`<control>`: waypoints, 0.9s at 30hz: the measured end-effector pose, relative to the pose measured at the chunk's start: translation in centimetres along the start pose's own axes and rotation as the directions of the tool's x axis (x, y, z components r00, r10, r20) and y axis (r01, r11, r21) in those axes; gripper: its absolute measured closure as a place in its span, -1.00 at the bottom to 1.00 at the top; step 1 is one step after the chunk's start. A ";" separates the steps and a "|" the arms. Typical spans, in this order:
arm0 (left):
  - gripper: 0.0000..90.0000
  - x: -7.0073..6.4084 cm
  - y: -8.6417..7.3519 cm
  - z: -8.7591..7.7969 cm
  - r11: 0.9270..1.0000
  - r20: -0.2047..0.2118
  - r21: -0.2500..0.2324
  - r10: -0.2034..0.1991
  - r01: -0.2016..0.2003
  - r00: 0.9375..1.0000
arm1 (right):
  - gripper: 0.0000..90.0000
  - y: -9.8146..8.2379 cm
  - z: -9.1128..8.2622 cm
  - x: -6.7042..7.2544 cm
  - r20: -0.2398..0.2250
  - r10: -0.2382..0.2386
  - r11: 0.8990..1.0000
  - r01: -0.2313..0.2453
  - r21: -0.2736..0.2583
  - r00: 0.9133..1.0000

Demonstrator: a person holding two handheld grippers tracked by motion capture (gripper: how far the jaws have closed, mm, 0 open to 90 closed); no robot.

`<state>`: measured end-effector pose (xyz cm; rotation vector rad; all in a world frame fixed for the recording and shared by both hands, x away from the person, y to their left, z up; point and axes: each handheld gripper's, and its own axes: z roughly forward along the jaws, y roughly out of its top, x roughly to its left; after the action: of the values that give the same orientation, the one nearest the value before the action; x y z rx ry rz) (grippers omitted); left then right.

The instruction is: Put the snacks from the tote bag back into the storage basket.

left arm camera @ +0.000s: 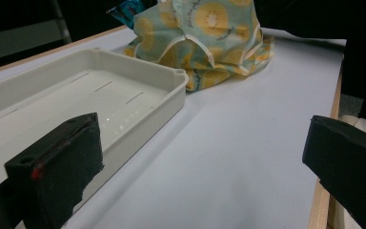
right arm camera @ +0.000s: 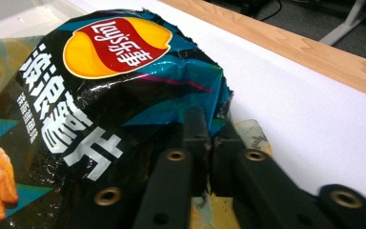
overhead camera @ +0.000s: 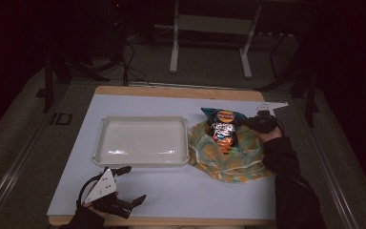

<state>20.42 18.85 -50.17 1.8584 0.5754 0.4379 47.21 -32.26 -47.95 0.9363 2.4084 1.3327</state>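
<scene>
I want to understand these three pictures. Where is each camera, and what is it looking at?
High view: sits above the near edge, looking forward and down at the table; both forearms and the left gripper show.
Left gripper view: rides the left gripper, looking between its wide-apart jaws at the white tray and the patterned bag.
Right gripper view: rides the right gripper, whose jaws pinch the edge of the chip packet.
Shared: the high and left gripper views both show tray and bag; the high and right gripper views both show the packet.
</scene>
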 end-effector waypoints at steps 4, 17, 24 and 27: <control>-0.99 0.0 0.0 0.0 1.000 0.000 0.000 0.000 0.000 1.000 | 1.00 0.3 -0.3 0.3 -0.007 -0.013 1.000 0.013 -0.003 1.000; -0.99 0.0 0.0 0.1 1.000 -0.001 0.003 -0.002 0.002 1.000 | 1.00 2.0 -2.0 2.2 -0.027 -0.064 0.997 0.062 -0.055 0.998; -0.99 0.1 0.0 0.2 1.000 -0.002 0.005 -0.005 0.005 1.000 | 1.00 3.2 -3.1 3.3 -0.047 -0.075 0.992 0.070 -0.101 0.996; -0.99 0.1 0.0 0.1 1.000 -0.003 0.007 -0.003 0.003 1.000 | 1.00 4.0 -3.7 3.9 -0.063 -0.083 0.989 0.074 -0.129 0.995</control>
<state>20.55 18.79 -50.27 1.8632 0.5823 0.4370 44.05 -30.77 -42.20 0.7666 2.3508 1.4909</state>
